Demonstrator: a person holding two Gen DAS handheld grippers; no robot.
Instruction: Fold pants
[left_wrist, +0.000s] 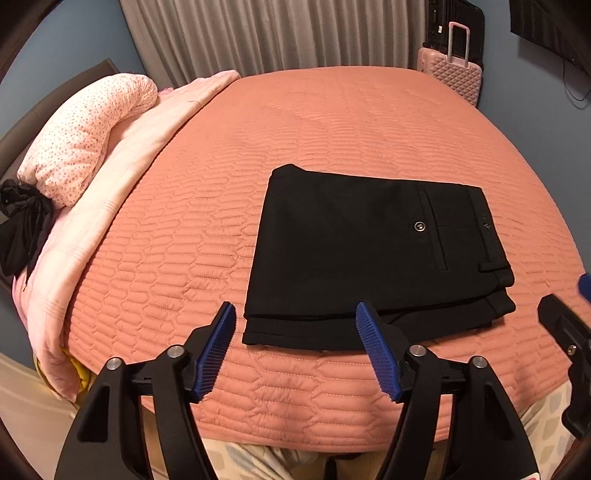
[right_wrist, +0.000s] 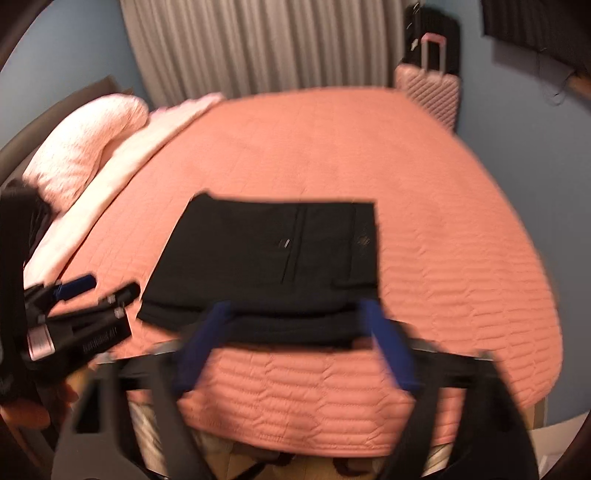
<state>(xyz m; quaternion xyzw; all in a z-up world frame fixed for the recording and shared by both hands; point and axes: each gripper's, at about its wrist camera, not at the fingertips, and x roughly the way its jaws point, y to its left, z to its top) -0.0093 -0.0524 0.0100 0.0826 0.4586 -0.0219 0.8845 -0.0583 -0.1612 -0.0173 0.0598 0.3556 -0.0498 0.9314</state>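
Observation:
Black pants (left_wrist: 369, 254) lie folded into a compact rectangle on the salmon quilted bedspread (left_wrist: 207, 206), back pocket and button facing up. My left gripper (left_wrist: 295, 314) is open and empty, held just short of the fold's near edge. My right gripper (right_wrist: 293, 310) is open and empty too, above the near edge of the pants (right_wrist: 266, 254); that view is motion-blurred. Each gripper shows at the edge of the other's view: the right one at far right (left_wrist: 569, 328), the left one at far left (right_wrist: 74, 310).
A pink dotted pillow (left_wrist: 85, 136) and pale pink blanket (left_wrist: 122, 184) lie along the bed's left side, with a black garment (left_wrist: 22, 225) beside them. A pink suitcase (left_wrist: 452, 72) stands by the curtain (left_wrist: 273, 33) at the far right. The bed's near edge is just below the grippers.

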